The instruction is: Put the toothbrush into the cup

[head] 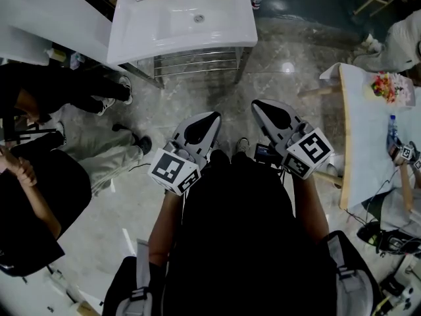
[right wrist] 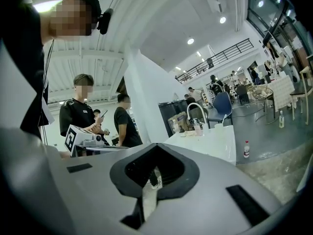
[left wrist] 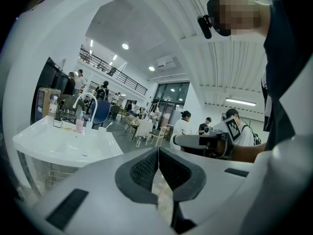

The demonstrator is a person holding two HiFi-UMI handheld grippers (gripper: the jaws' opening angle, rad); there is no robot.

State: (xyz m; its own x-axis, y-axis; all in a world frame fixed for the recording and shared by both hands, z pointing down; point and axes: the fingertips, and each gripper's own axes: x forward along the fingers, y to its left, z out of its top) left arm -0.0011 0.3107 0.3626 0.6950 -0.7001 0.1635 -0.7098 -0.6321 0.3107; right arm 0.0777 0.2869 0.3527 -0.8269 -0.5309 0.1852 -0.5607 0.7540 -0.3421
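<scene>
Standing well off the sink (head: 223, 25), left gripper (left wrist: 159, 149) and right gripper (right wrist: 156, 146) fingers pressed together, empty; cup (left wrist: 101, 129) by the faucet (left wrist: 89, 100), toothbrush too small to spot, so risk is wrong pick or tipped cup

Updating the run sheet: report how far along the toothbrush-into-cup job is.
Done: nothing visible. In hand: nothing; the left gripper and right gripper are both shut and empty, held close to the body, well short of the sink. Left: everything. A white cup stands at the sink's back edge; the toothbrush is too small to make out from here.
</scene>
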